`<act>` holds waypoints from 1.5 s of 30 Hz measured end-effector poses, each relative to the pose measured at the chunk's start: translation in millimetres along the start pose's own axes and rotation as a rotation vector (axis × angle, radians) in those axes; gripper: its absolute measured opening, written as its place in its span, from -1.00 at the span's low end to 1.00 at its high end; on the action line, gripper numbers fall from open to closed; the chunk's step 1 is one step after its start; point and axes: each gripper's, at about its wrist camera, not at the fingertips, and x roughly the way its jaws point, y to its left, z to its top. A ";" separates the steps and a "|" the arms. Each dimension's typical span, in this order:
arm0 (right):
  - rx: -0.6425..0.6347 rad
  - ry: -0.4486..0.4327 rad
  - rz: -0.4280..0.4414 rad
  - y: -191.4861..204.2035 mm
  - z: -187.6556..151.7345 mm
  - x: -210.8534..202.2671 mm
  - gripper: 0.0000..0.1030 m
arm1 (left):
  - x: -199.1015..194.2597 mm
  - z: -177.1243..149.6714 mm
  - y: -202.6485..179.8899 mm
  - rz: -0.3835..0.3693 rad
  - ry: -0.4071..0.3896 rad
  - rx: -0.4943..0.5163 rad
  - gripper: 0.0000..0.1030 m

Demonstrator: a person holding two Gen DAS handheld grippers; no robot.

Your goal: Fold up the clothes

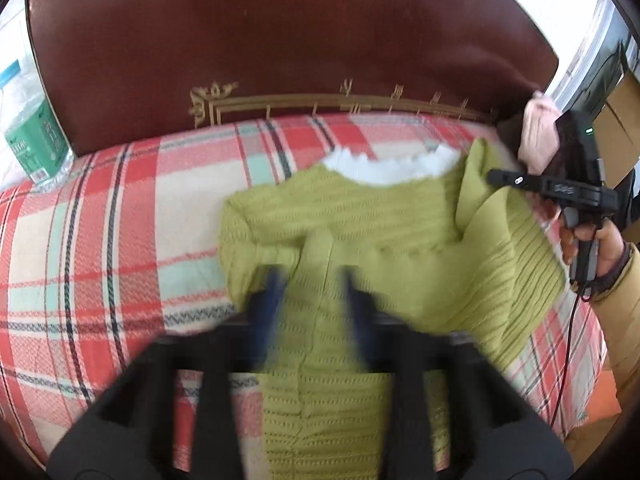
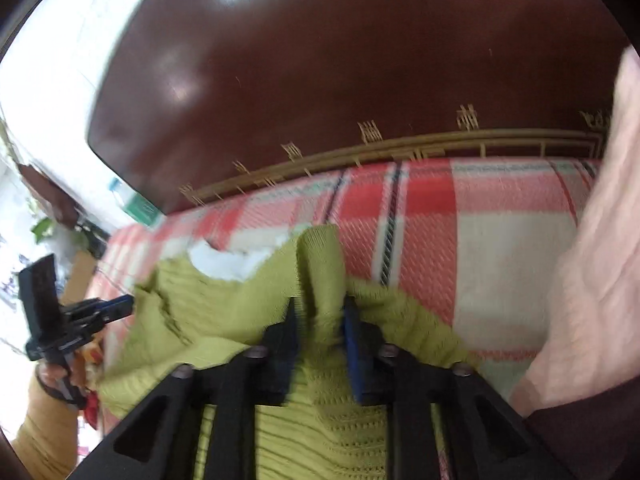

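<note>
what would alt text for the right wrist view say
A ridge of a yellow-green knit sweater stands between the fingers of the right gripper, on a red plaid blanket before a dark wooden headboard. At far left a hand holds the left gripper; pale pink fabric fills the right edge.

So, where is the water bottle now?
In the left wrist view, the water bottle stands at the far left edge, beside the plaid blanket and the dark headboard.

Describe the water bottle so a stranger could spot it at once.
Start at the dark brown headboard behind the plaid blanket. At the headboard's left end, on the blanket's edge, stands the bottle: the only clear plastic thing there, with a green label.
</note>
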 end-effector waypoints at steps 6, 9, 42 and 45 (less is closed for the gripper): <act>-0.063 -0.054 0.016 17.0 -15.5 -20.9 0.05 | 13.5 -2.8 -7.8 -0.007 0.040 0.056 0.54; -0.061 -0.068 0.025 19.2 -23.7 -31.3 0.14 | 24.9 -9.6 -17.1 0.045 0.077 0.104 0.07; -0.042 -0.086 0.006 19.2 -74.3 -57.5 0.38 | -10.6 12.6 39.7 0.090 -0.096 -0.231 -0.88; -0.013 -0.084 -0.041 9.1 -75.3 -56.1 0.39 | 2.9 3.6 51.4 0.065 -0.071 -0.281 -0.87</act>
